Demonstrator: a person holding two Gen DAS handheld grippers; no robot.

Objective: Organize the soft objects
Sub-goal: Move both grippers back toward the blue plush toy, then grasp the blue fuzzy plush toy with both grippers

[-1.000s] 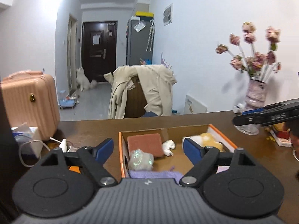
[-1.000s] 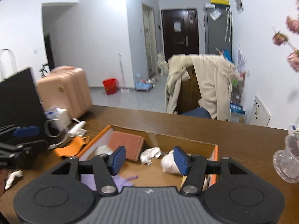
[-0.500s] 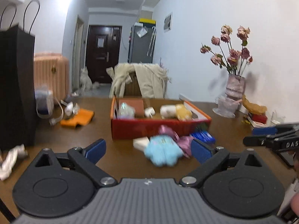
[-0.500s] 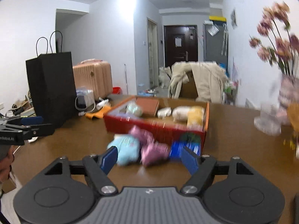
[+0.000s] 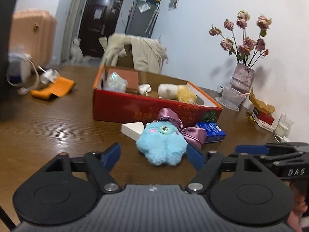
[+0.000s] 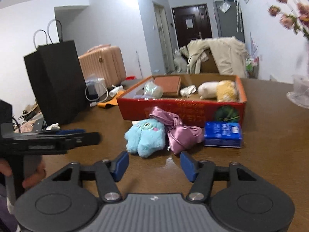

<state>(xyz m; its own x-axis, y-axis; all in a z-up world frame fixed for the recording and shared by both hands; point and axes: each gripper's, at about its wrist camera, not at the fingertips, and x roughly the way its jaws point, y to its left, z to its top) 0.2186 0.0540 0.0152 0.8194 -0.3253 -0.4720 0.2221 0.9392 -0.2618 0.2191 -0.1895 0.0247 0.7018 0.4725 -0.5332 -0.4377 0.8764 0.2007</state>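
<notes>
From the left wrist view, the left gripper (image 5: 153, 155) stands wide open above the brown wooden table (image 5: 48, 131) and holds nothing; the fluffy light-blue plush toy (image 5: 161, 144) lies on the table just ahead of it, between the blue-padded fingertips (image 5: 112, 155). A shiny purple satin bow (image 5: 185, 130) touches the plush at its 2 o'clock, a blue printed packet (image 5: 211, 132) lies beyond the bow at 3 o'clock, and a flat white box (image 5: 133, 130) pokes out at 10 o'clock. Behind them, at 12 o'clock, sits the open red cardboard box (image 5: 144, 109), with a white and yellow plush (image 5: 176, 93) inside. The right gripper (image 5: 270, 152) reaches in from 3 o'clock. From the right wrist view, the right gripper (image 6: 153, 166) is likewise spread wide and empty, short of the blue plush (image 6: 144, 138), which lies at its 12 o'clock touching the purple bow (image 6: 181, 133). The blue packet (image 6: 223, 134) is at 2 o'clock, against the red box (image 6: 181, 111). The left gripper (image 6: 83, 135) enters from 9 o'clock, and a black paper bag (image 6: 56, 81) stands at 10 o'clock.
</notes>
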